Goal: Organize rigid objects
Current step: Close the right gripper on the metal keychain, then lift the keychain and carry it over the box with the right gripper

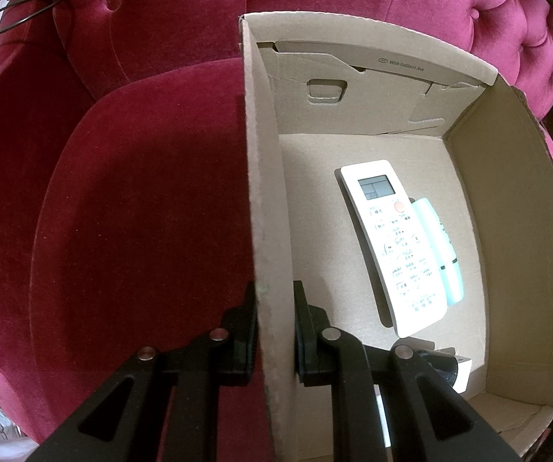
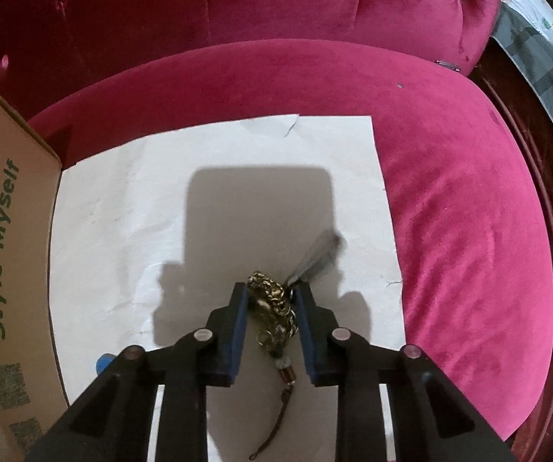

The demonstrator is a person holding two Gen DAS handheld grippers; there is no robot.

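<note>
The left gripper [image 1: 274,331] was clamped on the side wall of a cardboard box [image 1: 264,200] standing on the crimson velvet sofa [image 1: 134,192]. Only its camera showed the inside: a white remote control [image 1: 391,246] lying on another pale one [image 1: 443,254]. The right view showed the right gripper [image 2: 270,308] closed around a brass keychain charm [image 2: 272,304] on a white paper sheet [image 2: 122,211], the box's printed outside at the left.

A home, likely a living room: a tufted crimson velvet sofa [image 1: 141,192] fills both views, with a box [image 1: 507,200] on its seat holding a remote [image 1: 391,246].
</note>
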